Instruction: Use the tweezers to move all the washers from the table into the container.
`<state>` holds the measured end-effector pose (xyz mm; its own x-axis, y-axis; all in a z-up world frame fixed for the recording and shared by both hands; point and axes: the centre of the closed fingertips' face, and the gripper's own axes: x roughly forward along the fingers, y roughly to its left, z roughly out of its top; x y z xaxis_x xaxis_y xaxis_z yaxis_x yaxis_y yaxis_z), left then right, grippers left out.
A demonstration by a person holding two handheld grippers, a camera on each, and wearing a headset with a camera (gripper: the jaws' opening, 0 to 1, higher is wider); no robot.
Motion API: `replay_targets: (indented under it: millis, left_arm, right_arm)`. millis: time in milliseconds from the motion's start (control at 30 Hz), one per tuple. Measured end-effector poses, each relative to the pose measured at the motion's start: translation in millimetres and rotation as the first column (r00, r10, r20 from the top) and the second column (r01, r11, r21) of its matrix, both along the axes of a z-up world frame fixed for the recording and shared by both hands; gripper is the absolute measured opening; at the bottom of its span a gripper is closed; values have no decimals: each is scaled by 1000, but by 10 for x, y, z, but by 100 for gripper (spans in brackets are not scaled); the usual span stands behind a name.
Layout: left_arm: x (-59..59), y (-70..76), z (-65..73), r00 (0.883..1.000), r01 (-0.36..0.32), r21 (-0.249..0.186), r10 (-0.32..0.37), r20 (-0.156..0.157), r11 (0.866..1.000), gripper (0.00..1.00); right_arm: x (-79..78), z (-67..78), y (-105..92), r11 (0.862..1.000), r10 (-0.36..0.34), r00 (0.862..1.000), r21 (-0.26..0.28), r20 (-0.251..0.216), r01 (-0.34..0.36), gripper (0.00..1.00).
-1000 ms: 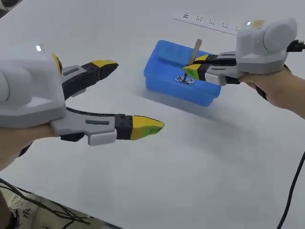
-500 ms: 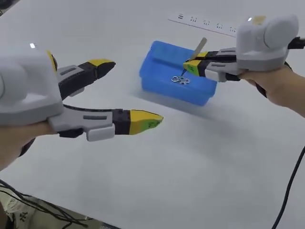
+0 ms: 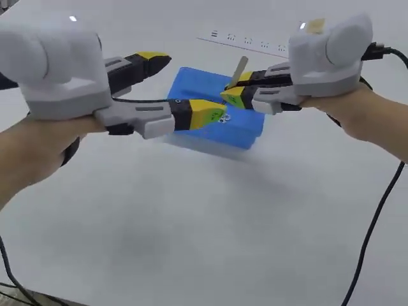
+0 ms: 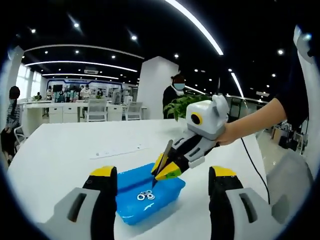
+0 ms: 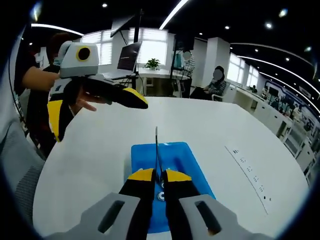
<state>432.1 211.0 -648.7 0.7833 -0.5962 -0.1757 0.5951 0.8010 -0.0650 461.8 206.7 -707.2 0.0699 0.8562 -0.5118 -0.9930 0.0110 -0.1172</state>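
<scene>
My right tongs (image 3: 233, 97) clamp thin, stiff tweezers (image 3: 240, 66) over the blue container (image 3: 245, 131); my left tongs (image 3: 189, 86) gape empty. The washers (image 4: 146, 195) look light and slippery, so I'd pinch the rim.

My left tongs (image 3: 189, 86) and right tongs (image 3: 231, 97) are built alike. Each has a bulky, rounded, pale grey body with two long jaws running out of it. The jaws are grey plastic at the root, black in the middle and capped with yellow tips that carry a small green mark. Each grey jaw section has a dark oblong slot. A thin black cable (image 3: 375, 220) trails from the right tongs. My sleeve (image 4: 300, 90) is dark.
</scene>
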Motion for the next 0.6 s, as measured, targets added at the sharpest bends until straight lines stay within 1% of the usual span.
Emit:
replay_targets:
  millis: [33,67,100,133,167,200,233,267,300,333,367,400,433,467,500,533,567,600]
  left_arm:
    - [44,-48,28,1000,21,21,-21,18,1000,78]
    - [70,-100,72,999,39,14,-40,33,999,78]
    - [86,-145,106,997,60,10,-60,40,998,77]
    - [111,-194,139,995,85,13,-86,45,996,74]
    - [129,-222,159,993,100,29,-102,55,995,70]
    - [147,-243,159,990,124,76,-129,62,989,65]
    - [149,-272,159,987,145,98,-151,62,985,58]
    - [134,-319,152,981,179,117,-186,51,977,54]
    - [121,-347,151,977,202,127,-209,46,971,50]
    - [102,-373,148,971,226,140,-234,41,964,45]
    - [87,-389,139,967,244,163,-253,36,956,41]
    - [56,-419,128,959,269,208,-282,33,940,37]
    - [29,-437,114,952,293,230,-306,23,928,33]
    - [10,-437,102,948,306,250,-319,15,919,29]
    - [-19,-456,97,939,329,273,-344,9,904,26]
    - [-49,-454,64,926,362,279,-377,1,890,23]
    - [-50,-458,71,926,361,289,-378,3,886,23]
    - [-64,-466,77,922,369,298,-387,1,880,22]
  right_arm:
    - [-27,11,5,1000,13,1000,-5,11,-12,7]
    - [-45,16,8,1000,19,1000,-10,18,-18,7]
    - [-62,19,12,1000,23,1000,-12,21,-23,7]
    - [-93,25,16,999,34,999,-15,28,-34,7]
    - [-112,27,19,999,41,999,-18,32,-41,7]
    - [-140,25,20,998,54,998,-27,42,-53,7]
    - [-160,26,21,998,61,997,-30,45,-60,7]
    - [-190,32,22,997,70,996,-32,48,-69,7]
    - [-210,36,22,997,76,996,-34,47,-74,7]
    - [-231,39,21,996,83,996,-37,46,-81,7]
    - [-251,43,19,995,91,995,-40,50,-89,7]
    - [-278,48,14,994,102,993,-45,55,-99,7]
    - [-265,37,14,993,108,993,-48,56,-105,7]
    - [-273,36,11,992,114,992,-53,58,-111,7]
    - [-280,31,4,991,122,990,-60,65,-118,7]
    - [-288,29,0,991,125,990,-63,64,-121,7]
    - [-293,30,-3,990,127,990,-64,65,-123,7]
    - [-299,30,-7,990,130,989,-66,66,-125,7]
